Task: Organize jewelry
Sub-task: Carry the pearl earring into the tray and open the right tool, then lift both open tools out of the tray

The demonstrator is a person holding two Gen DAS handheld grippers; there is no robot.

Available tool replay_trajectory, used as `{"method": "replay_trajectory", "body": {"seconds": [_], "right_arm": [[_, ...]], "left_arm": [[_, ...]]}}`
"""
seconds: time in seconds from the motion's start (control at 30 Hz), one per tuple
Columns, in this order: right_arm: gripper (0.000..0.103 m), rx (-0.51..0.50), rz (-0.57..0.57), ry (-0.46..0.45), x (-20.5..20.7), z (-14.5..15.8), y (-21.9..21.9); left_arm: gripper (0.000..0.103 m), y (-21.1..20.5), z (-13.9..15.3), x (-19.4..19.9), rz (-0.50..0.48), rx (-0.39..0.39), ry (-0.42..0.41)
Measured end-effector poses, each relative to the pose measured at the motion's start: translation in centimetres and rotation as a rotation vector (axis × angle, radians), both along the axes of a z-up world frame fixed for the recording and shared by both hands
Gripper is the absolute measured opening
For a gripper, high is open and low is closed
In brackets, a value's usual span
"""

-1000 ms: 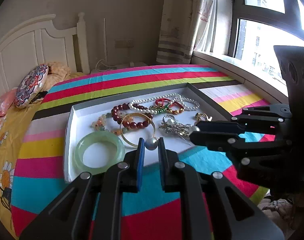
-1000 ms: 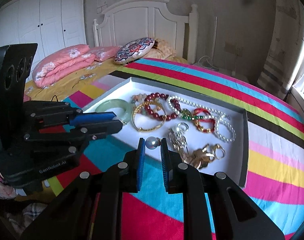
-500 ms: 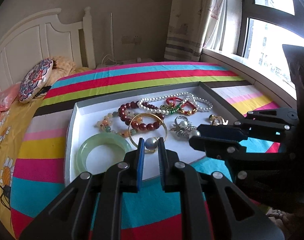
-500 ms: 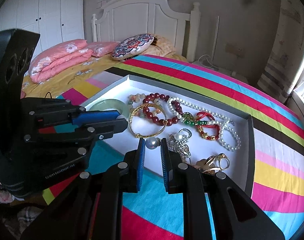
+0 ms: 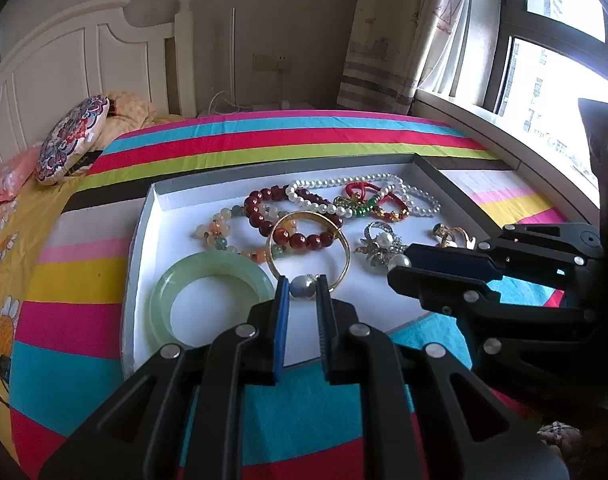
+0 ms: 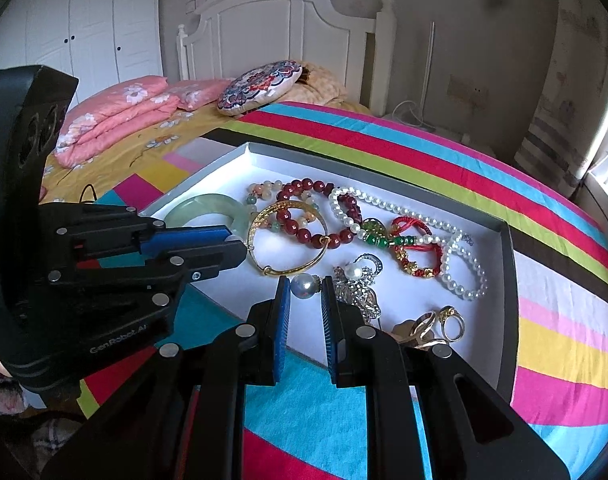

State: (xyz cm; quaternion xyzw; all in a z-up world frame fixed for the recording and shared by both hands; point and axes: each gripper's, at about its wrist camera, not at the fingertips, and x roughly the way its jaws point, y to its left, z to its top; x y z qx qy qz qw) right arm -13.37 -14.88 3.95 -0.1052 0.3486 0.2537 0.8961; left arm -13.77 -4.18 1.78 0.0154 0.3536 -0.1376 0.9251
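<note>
A white tray (image 5: pixel 143 248) (image 6: pixel 508 248) on the striped cloth holds a green jade bangle (image 5: pixel 211 280) (image 6: pixel 207 206), a gold bangle (image 5: pixel 346 248) (image 6: pixel 287 268), a dark red bead bracelet (image 5: pixel 259 212) (image 6: pixel 304 236), a pearl necklace (image 5: pixel 420 196) (image 6: pixel 464 276), a red cord bracelet (image 5: pixel 392 200) (image 6: pixel 420 256), a silver brooch (image 5: pixel 378 246) (image 6: pixel 356 284) and gold rings (image 5: pixel 452 236) (image 6: pixel 444 324). My left gripper (image 5: pixel 302 286) (image 6: pixel 233 242) is shut on a grey pearl (image 5: pixel 302 286). My right gripper (image 6: pixel 305 286) (image 5: pixel 400 264) is shut on another grey pearl (image 6: pixel 304 285). Both hover over the tray's near edge.
The striped cloth (image 5: pixel 304 136) covers a round table. A bed with a white headboard (image 6: pixel 287 28), pink bedding (image 6: pixel 111 120) and a patterned round cushion (image 5: pixel 71 140) (image 6: pixel 259 86) lies behind. A window and curtain (image 5: pixel 404 40) are at the right.
Both grippers have moved forward over the tray, each still holding its pearl. The jewellery in the tray has not moved.
</note>
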Motion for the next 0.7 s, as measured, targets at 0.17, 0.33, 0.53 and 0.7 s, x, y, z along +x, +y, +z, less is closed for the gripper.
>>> {"method": "replay_trajectory", "body": {"seconds": [0.17, 0.33, 0.53, 0.7], "right_arm": [[0.015, 0.001, -0.003, 0.005, 0.1, 0.0, -0.1], [0.016, 0.014, -0.012, 0.006, 0.3, -0.1, -0.3], [0.025, 0.033, -0.032, 0.007, 0.5, 0.0, -0.8], [0.035, 0.042, -0.042, 0.000, 0.4, 0.2, -1.1]], "left_arm": [[0.013, 0.1, -0.1, 0.0, 0.001, 0.001, 0.003], [0.015, 0.4, -0.1, 0.1, 0.018, -0.013, 0.003], [0.065, 1.0, 0.5, -0.5, 0.081, -0.021, -0.042], [0.075, 2.0, 0.8, -1.1, 0.108, -0.050, -0.060]]}}
